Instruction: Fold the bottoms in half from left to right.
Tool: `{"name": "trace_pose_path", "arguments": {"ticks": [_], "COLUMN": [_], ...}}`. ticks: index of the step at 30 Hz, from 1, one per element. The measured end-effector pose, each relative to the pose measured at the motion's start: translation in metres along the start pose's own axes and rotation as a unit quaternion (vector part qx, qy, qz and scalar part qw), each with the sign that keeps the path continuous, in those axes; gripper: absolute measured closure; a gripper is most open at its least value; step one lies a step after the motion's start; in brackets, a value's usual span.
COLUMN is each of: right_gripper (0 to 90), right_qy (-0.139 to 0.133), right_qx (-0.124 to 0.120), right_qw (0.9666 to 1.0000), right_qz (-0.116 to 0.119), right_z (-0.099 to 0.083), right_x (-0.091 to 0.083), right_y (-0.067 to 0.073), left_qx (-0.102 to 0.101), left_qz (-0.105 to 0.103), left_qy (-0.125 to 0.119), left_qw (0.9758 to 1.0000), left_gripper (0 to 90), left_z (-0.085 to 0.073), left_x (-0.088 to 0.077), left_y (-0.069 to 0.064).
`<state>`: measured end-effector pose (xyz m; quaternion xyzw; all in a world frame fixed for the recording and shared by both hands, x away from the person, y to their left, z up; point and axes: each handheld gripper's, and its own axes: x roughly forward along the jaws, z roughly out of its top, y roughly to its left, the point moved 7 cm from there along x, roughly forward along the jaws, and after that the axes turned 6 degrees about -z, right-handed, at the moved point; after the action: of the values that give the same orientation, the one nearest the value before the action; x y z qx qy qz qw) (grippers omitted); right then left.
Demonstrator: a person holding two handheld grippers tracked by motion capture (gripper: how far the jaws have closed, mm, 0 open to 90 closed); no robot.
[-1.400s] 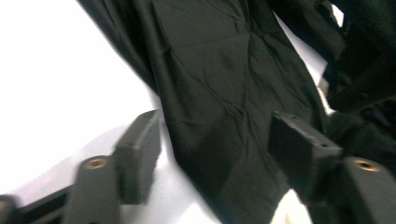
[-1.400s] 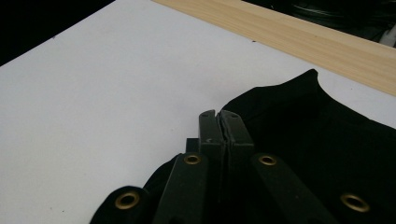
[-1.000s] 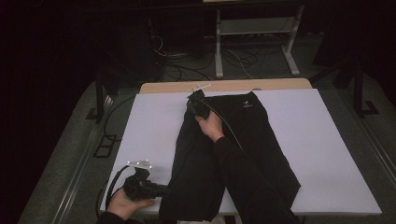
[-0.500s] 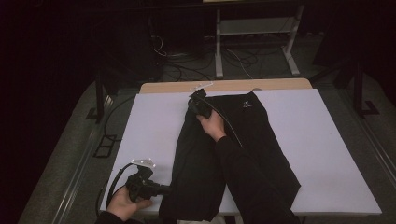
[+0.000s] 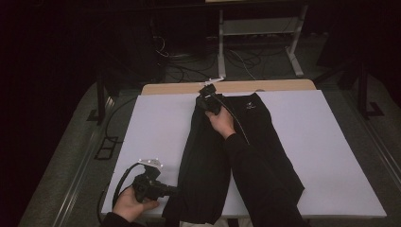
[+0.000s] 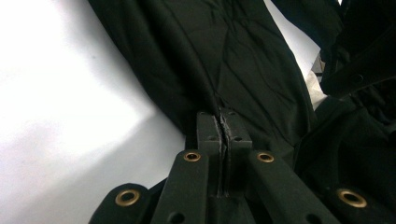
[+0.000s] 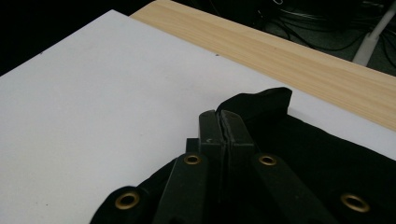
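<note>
A black garment (image 5: 255,142) with a small white logo lies lengthwise on the white table cover (image 5: 331,142). At its near left edge, my left gripper (image 5: 174,191) lies low by the table's front. In the left gripper view its jaws are pressed together on a fold of the black fabric (image 6: 243,65), with the left gripper (image 6: 223,122) pinching that edge. At the garment's far end, my right gripper (image 5: 206,94) is held by a hand. The right gripper (image 7: 223,122) is shut on the garment's far edge, and a fabric corner (image 7: 261,100) sticks up just past its tips.
A strip of bare wooden tabletop (image 5: 283,85) runs along the far edge beyond the white cover. Behind the table stand a white metal frame (image 5: 255,28) and cables on the dark floor. White cover lies bare left and right of the garment.
My right gripper has shifted slightly to the right and up at the garment's far end. The left hand has stayed where it was.
</note>
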<state>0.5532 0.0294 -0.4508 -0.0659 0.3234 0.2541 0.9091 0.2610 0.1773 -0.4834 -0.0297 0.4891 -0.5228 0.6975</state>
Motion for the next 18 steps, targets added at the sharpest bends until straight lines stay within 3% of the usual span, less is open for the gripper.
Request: {"name": "trace_pose_path", "arguments": {"ticks": [3, 8, 18], "right_gripper": [86.7, 86.7, 86.7], "right_qy": [-0.001, -0.005, -0.009], "right_qx": [0.002, 0.006, 0.005], "right_qw": [1.0, 1.0, 0.9999], "right_qz": [-0.002, -0.005, -0.002], "right_z": [0.002, 0.004, 0.004], "right_x": [-0.004, -0.01, -0.019], "right_y": [-0.006, -0.012, -0.018], "left_qx": [-0.007, -0.001, 0.034], "left_qz": [-0.009, -0.015, -0.051], "left_qy": [-0.002, -0.006, -0.021], "left_qw": [0.9999, 0.9999, 0.9979], "left_gripper": [87.1, 87.2, 87.0], "left_z": [0.001, 0.004, 0.016], "left_x": [0.001, 0.001, 0.014], "left_y": [-0.002, -0.008, -0.027]}}
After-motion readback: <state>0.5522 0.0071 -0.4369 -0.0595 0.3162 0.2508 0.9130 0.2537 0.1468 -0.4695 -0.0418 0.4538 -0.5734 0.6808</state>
